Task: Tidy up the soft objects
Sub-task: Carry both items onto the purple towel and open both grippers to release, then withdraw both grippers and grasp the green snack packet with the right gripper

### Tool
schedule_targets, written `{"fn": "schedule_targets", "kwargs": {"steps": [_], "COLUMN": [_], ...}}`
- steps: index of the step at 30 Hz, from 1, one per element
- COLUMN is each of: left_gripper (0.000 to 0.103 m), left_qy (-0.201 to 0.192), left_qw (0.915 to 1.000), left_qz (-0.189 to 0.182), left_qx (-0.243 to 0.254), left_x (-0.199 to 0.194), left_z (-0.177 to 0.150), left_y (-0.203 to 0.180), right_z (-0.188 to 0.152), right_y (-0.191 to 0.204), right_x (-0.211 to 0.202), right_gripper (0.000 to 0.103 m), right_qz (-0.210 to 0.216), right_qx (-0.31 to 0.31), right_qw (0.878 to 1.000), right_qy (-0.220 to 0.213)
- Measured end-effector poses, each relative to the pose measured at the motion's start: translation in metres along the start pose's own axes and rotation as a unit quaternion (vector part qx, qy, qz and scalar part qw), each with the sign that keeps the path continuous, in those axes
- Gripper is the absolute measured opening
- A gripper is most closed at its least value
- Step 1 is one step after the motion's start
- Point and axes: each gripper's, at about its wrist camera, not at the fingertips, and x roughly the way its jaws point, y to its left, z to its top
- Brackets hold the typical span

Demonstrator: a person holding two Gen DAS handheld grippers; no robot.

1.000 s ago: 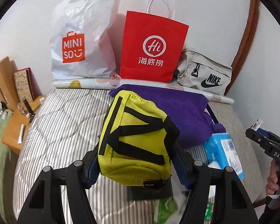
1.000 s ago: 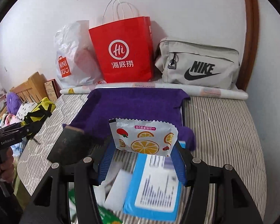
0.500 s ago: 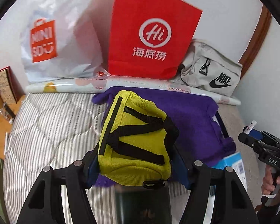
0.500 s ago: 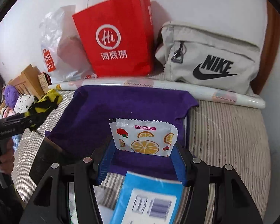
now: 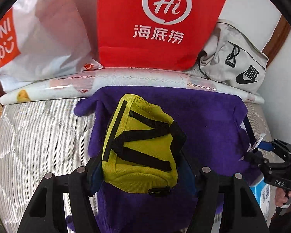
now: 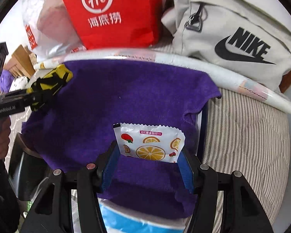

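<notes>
Left gripper [image 5: 139,167] jaws pinch the yellow pouch [image 5: 140,145], right gripper [image 6: 148,165] jaws pinch the fruit-print sachet [image 6: 149,142] by its edges; sachet may slip onto the purple towel [image 6: 116,101] below.

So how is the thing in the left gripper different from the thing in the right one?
The left gripper holds a bulky yellow pouch with black straps; the right gripper holds a thin, flat fruit-print sachet. The pouch is fabric, the sachet a sealed packet. Both are held above the purple cloth.
</notes>
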Motion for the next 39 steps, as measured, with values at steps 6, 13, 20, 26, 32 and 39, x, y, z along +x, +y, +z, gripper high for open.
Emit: {"fn": "schedule_targets", "kwargs": {"steps": [6, 13, 20, 26, 32, 39], "left_gripper": [0.065, 0.065, 0.065, 0.078, 0.078, 0.078], "left_qy": [0.005, 0.017, 0.018, 0.031, 0.02, -0.023], "left_qw": [0.9997, 0.9996, 0.9997, 0.9995, 0.9998, 0.9991], "left_qz": [0.022, 0.019, 0.015, -0.01, -0.001, 0.021], "left_qx": [-0.002, -0.009, 0.002, 0.004, 0.006, 0.028], "left_x": [0.013, 0.023, 0.028, 0.028, 0.013, -0.029], "left_z": [0.007, 0.01, 0.014, 0.016, 0.008, -0.007], "left_y": [0.002, 0.003, 0.001, -0.001, 0.001, -0.001], "right_z": [0.005, 0.012, 0.02, 0.025, 0.027, 0.01], "right_y": [-0.004, -0.004, -0.008, -0.01, -0.011, -0.015], "right_x": [0.015, 0.026, 0.034, 0.039, 0.038, -0.003], "right_gripper": [0.06, 0.061, 0.062, 0.079, 0.079, 0.079], "right_qz": [0.0, -0.006, -0.013, -0.013, 0.002, -0.001], "right_qx": [0.001, -0.005, 0.004, 0.009, 0.021, 0.047], "right_qw": [1.0, 0.999, 0.999, 0.999, 0.999, 0.999], "right_qy": [0.025, 0.033, 0.039, 0.039, 0.047, 0.002]}}
